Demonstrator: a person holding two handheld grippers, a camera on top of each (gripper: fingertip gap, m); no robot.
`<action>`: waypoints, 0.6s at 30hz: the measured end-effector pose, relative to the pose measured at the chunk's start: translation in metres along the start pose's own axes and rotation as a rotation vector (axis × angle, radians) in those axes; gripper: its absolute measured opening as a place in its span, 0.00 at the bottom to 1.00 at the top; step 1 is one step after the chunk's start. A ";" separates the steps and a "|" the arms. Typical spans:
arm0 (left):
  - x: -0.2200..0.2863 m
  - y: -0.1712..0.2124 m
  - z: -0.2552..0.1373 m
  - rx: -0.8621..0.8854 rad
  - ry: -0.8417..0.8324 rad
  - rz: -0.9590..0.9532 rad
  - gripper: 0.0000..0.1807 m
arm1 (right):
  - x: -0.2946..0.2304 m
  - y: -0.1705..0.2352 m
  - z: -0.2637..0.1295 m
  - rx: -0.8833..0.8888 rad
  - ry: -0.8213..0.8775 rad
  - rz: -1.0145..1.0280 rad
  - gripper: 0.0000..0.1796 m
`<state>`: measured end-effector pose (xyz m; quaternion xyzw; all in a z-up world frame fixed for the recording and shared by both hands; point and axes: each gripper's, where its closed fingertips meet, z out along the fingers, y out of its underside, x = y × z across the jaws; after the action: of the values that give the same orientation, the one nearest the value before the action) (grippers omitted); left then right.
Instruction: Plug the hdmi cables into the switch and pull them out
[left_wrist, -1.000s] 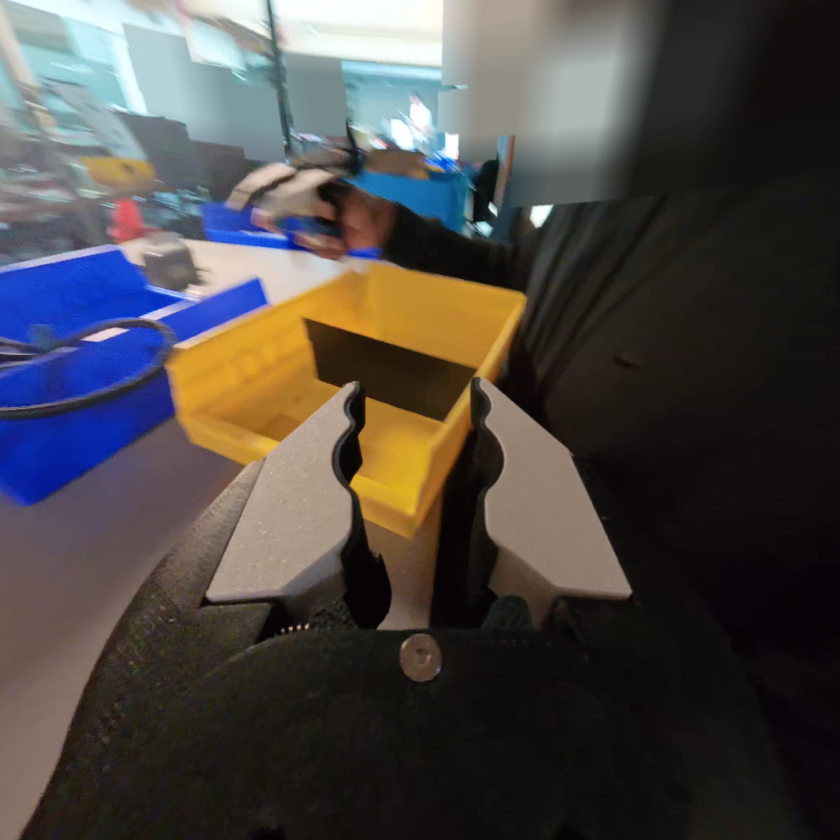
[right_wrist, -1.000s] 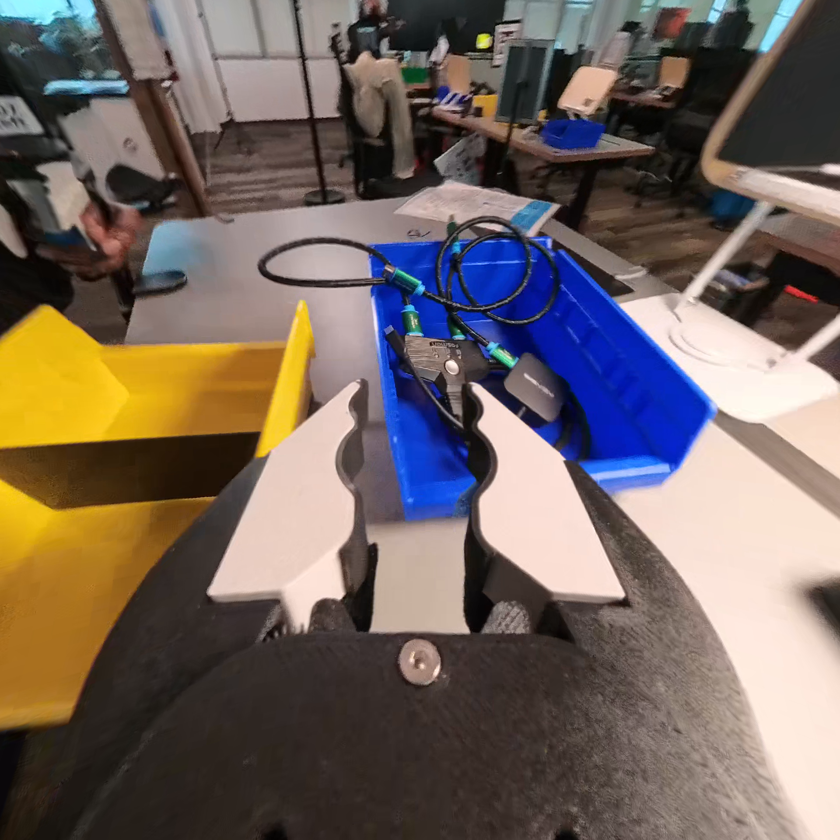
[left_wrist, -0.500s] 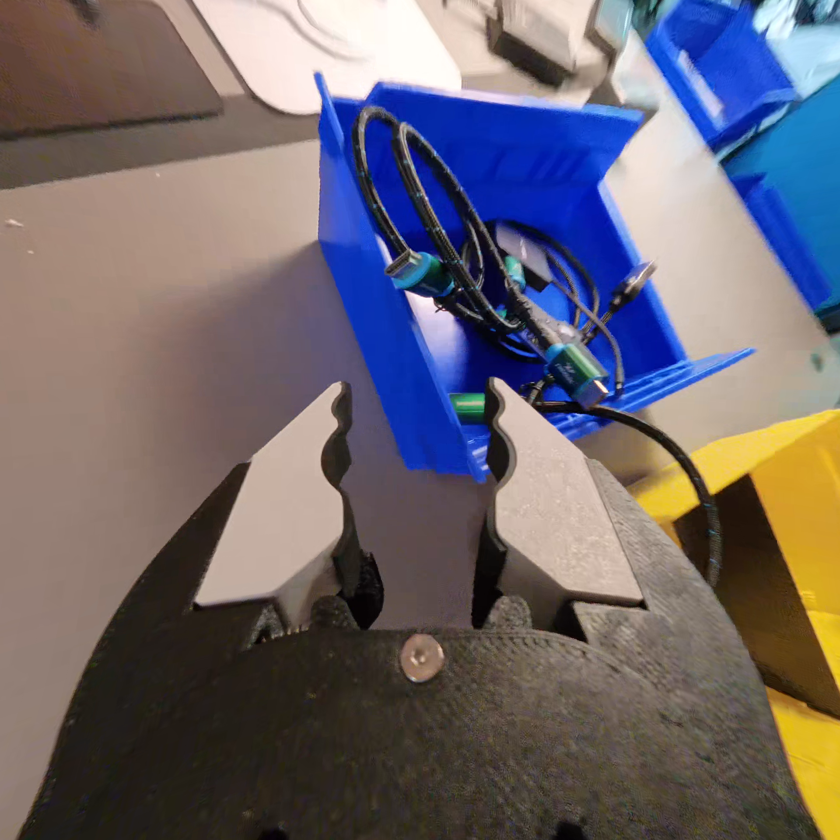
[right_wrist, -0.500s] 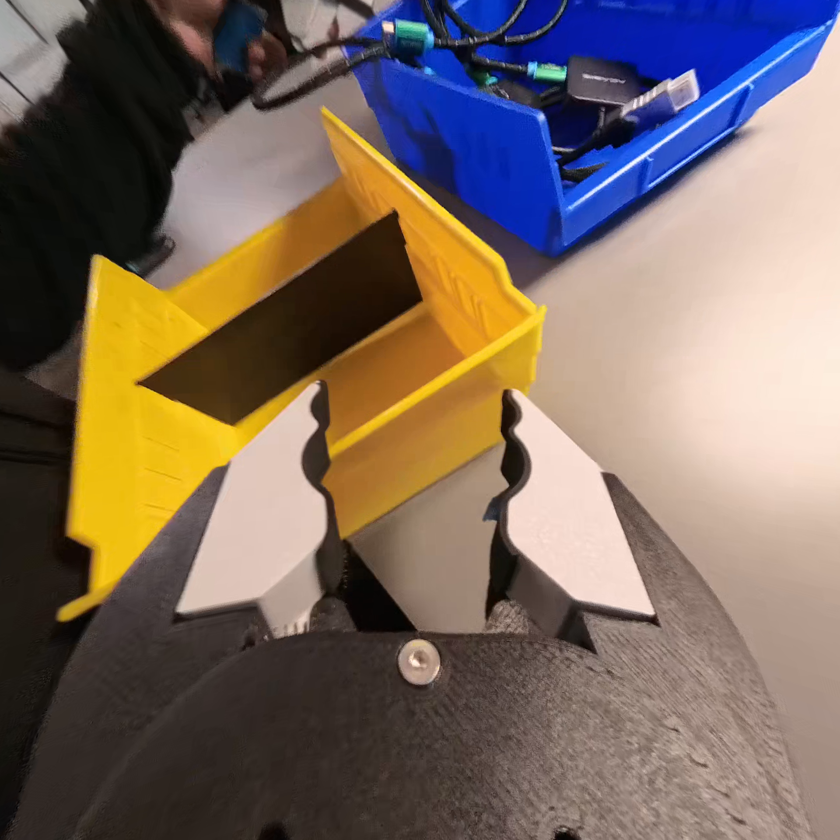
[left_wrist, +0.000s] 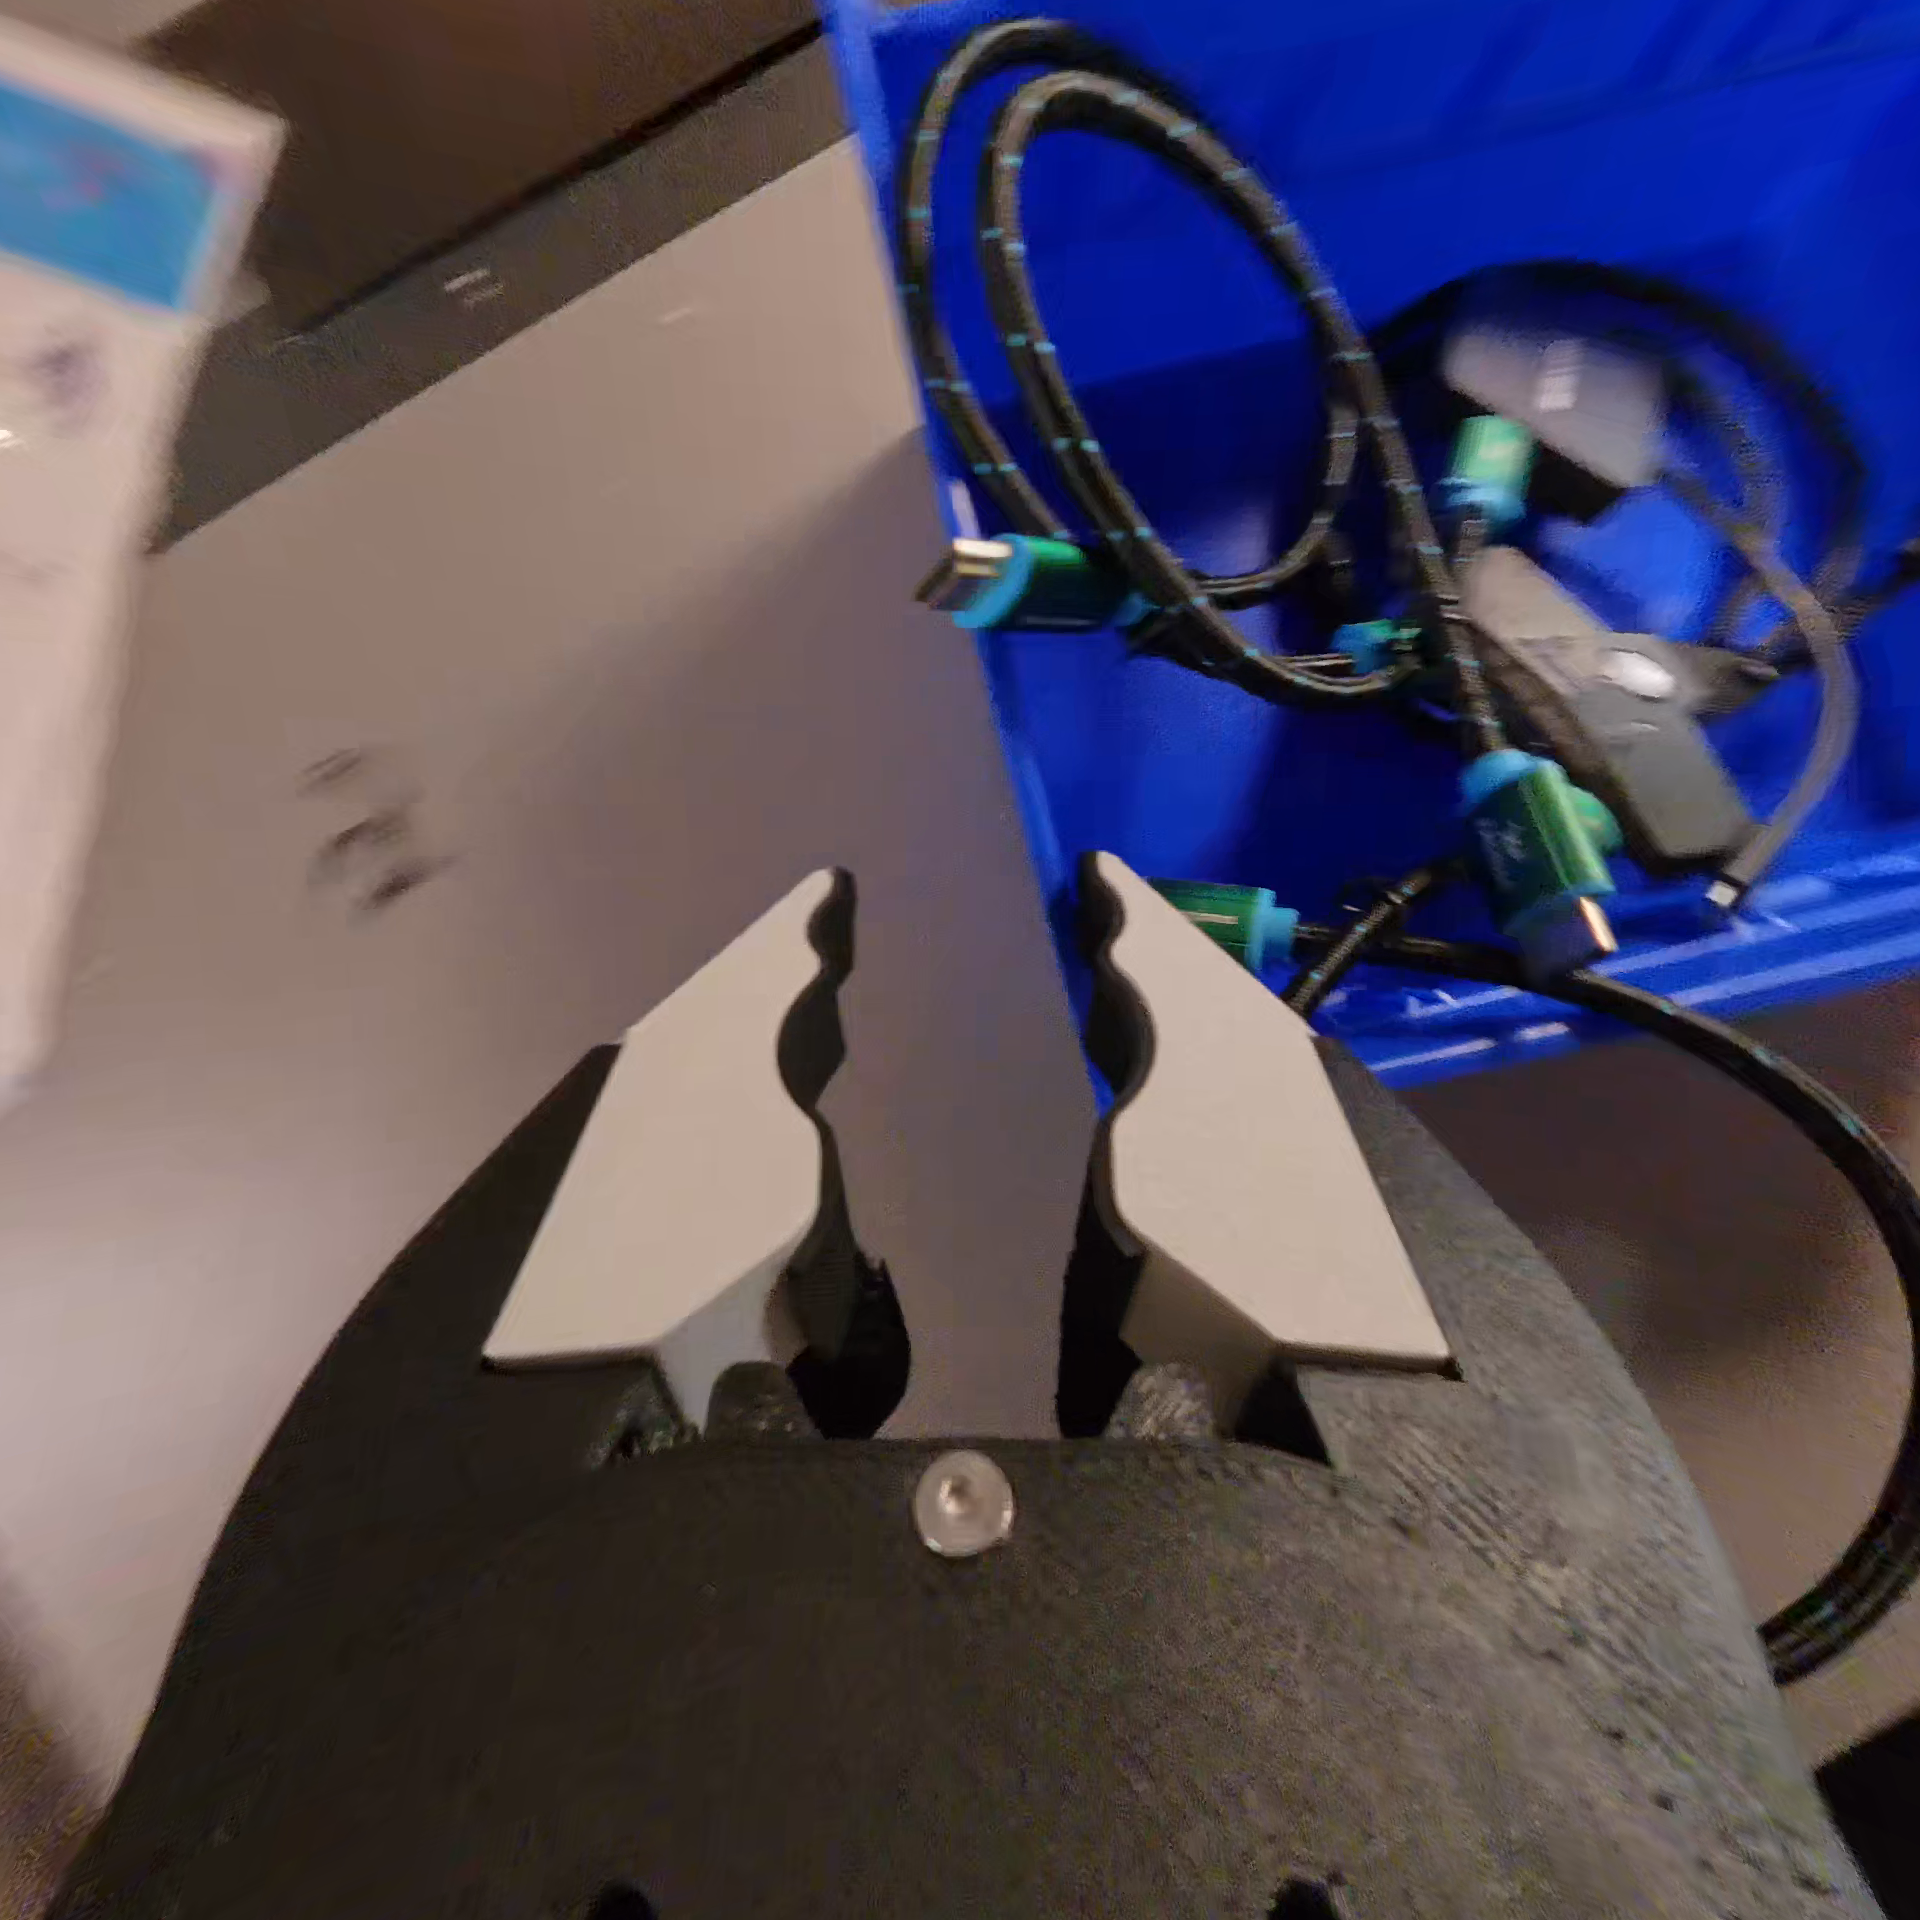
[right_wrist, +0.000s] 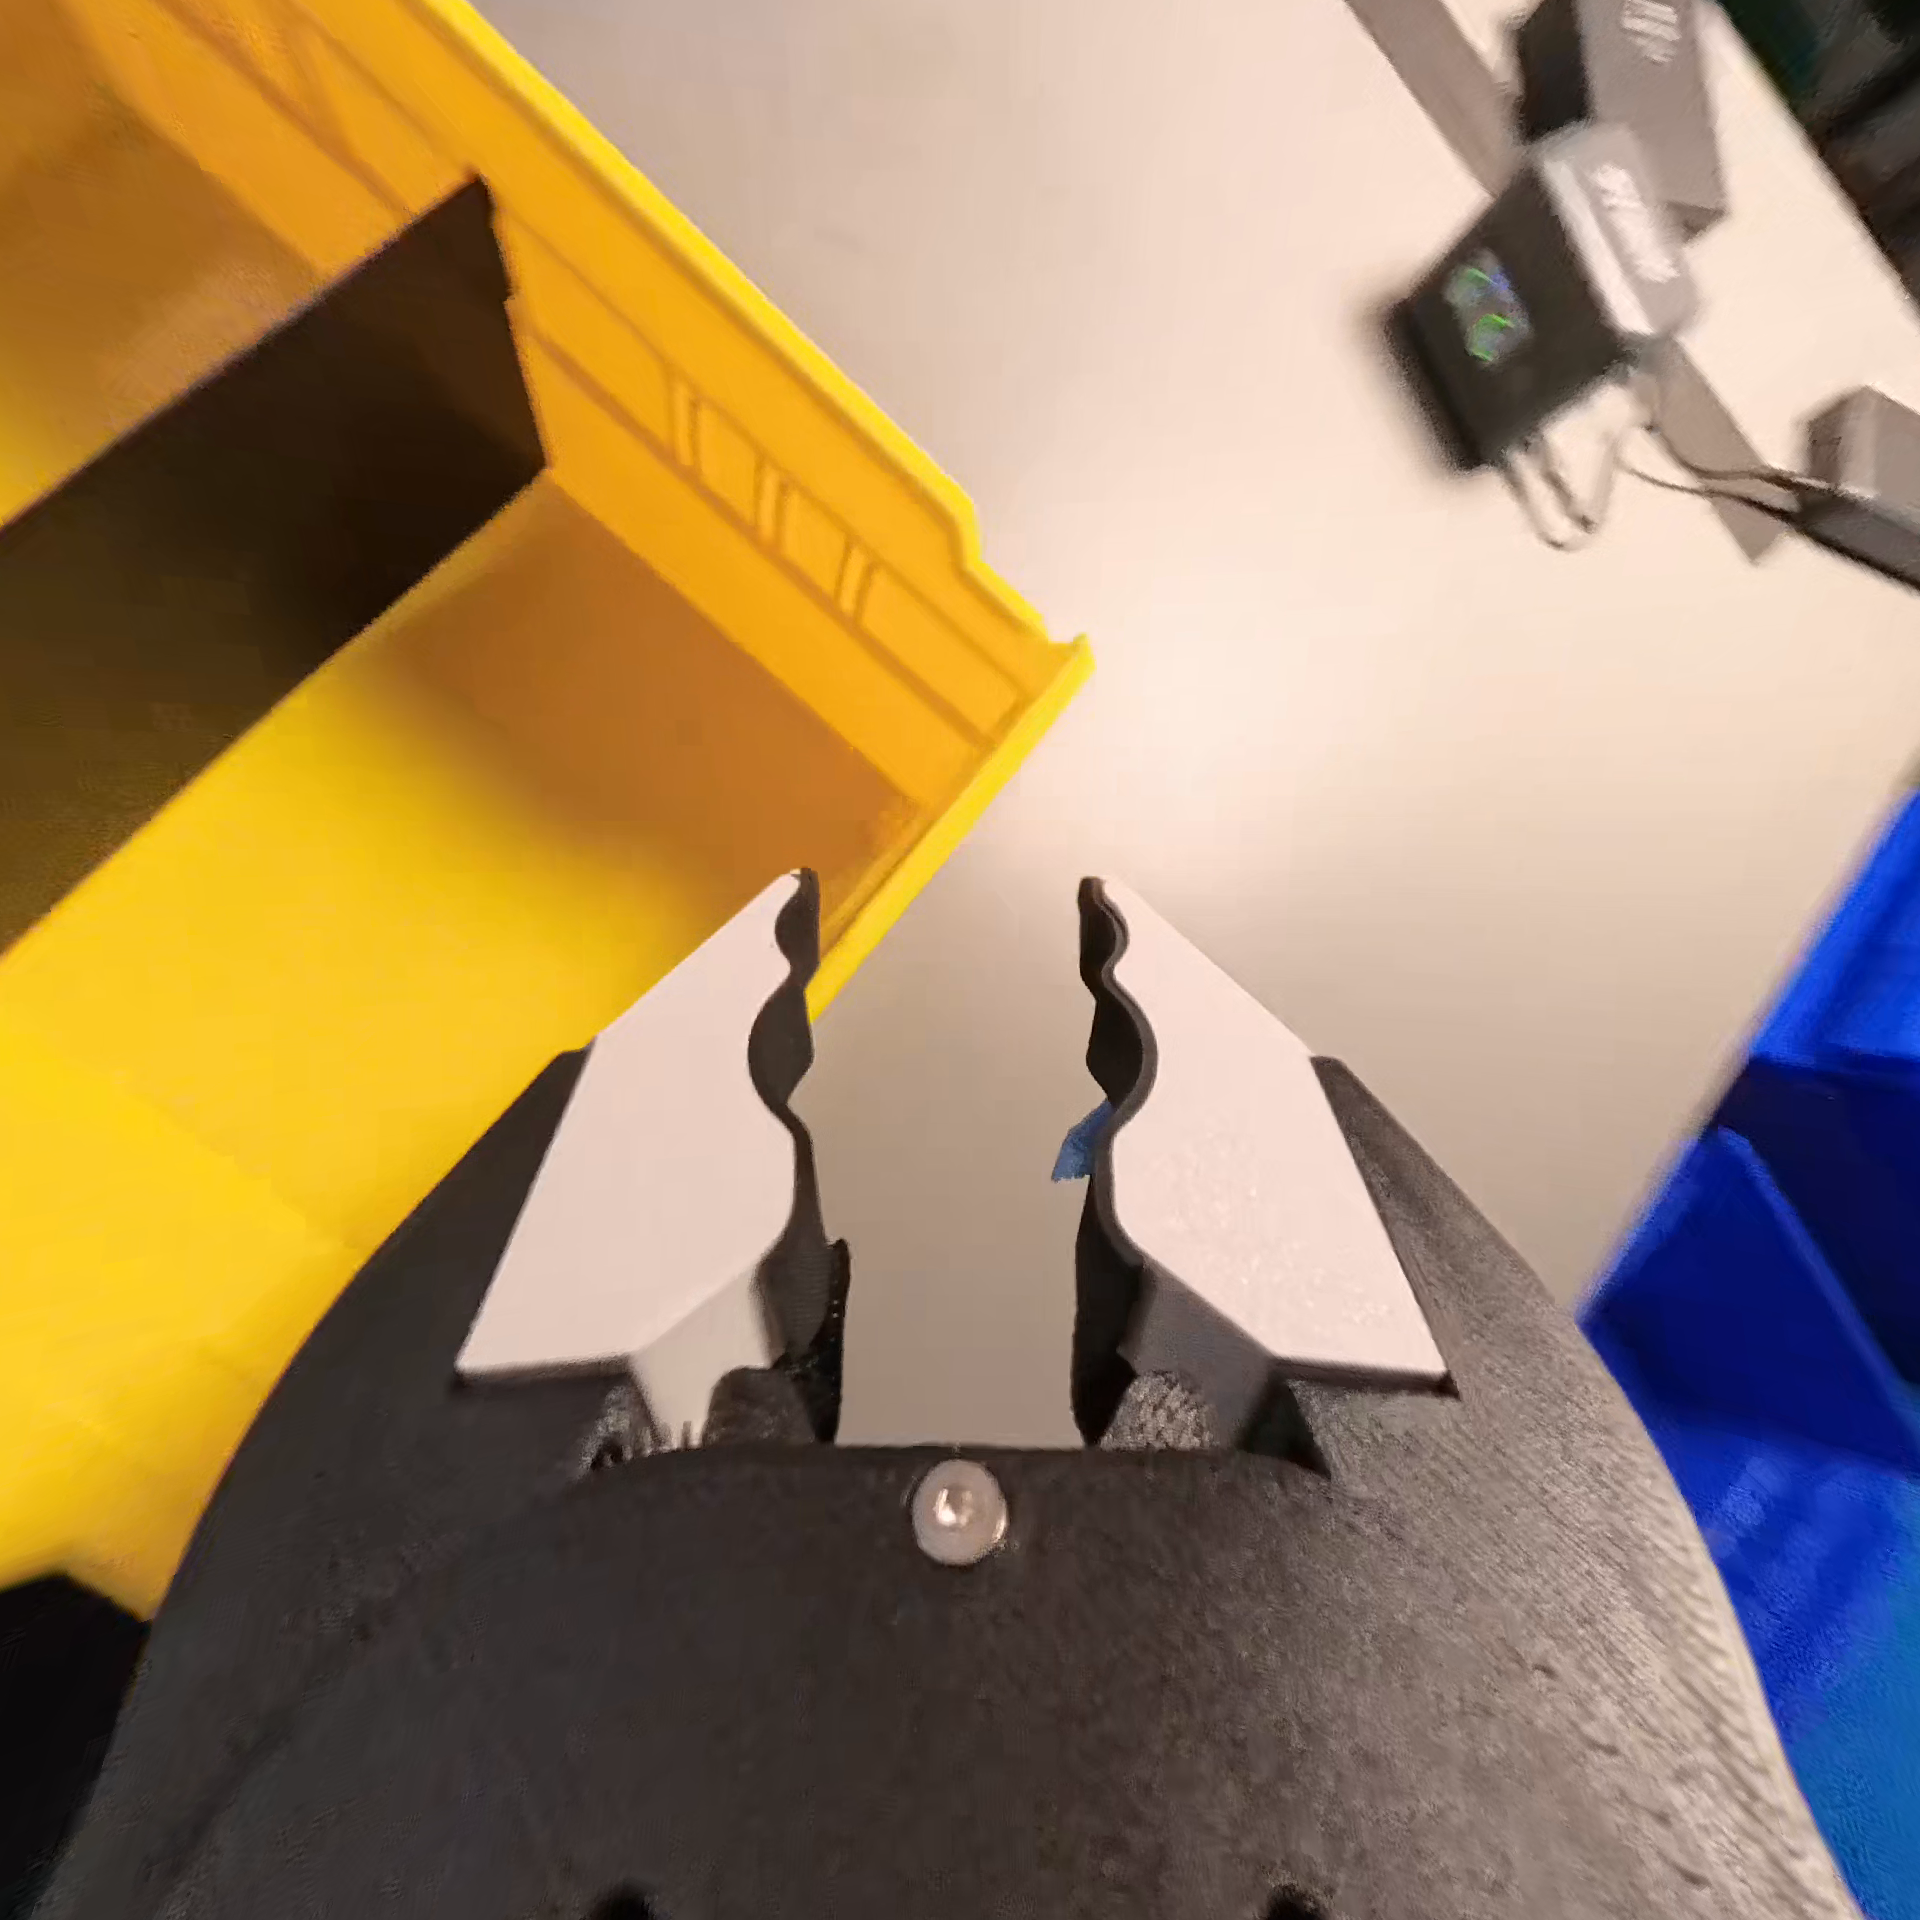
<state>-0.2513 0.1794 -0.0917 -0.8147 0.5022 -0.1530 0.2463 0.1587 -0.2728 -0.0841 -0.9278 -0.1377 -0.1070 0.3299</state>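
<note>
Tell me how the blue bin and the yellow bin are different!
The blue bin holds a tangle of braided cables and green-tipped plugs; the yellow bin shows nothing inside but a black divider. One cable spills over the blue bin's low front; nothing hangs from the yellow bin. Both are open plastic bins on the same table.

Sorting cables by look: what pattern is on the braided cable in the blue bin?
Black with light-blue flecks on the cable; clearest in the left wrist view.

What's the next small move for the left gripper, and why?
Probably swing the left gripper right and forward toward the green HDMI plug poking over the blue bin's near wall. Its jaws stand open and empty over bare table beside the bin, and that plug looks the most exposed. The right gripper, also open and empty, sits by the yellow bin.
</note>
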 end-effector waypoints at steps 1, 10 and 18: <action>-0.018 0.005 -0.013 -0.024 -0.103 -0.002 0.21 | 0.008 -0.002 -0.006 -0.006 0.049 -0.007 0.29; 0.189 -0.040 -0.020 -0.052 0.175 0.433 0.35 | -0.156 -0.133 0.020 0.203 -0.426 -0.082 0.33; 0.211 -0.034 0.097 -0.300 0.067 0.463 0.26 | -0.207 -0.121 0.096 -0.047 -0.345 -0.405 0.33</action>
<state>-0.0830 0.0271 -0.1530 -0.7000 0.7000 -0.0433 0.1347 -0.0645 -0.1593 -0.1468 -0.8931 -0.3723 -0.0143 0.2520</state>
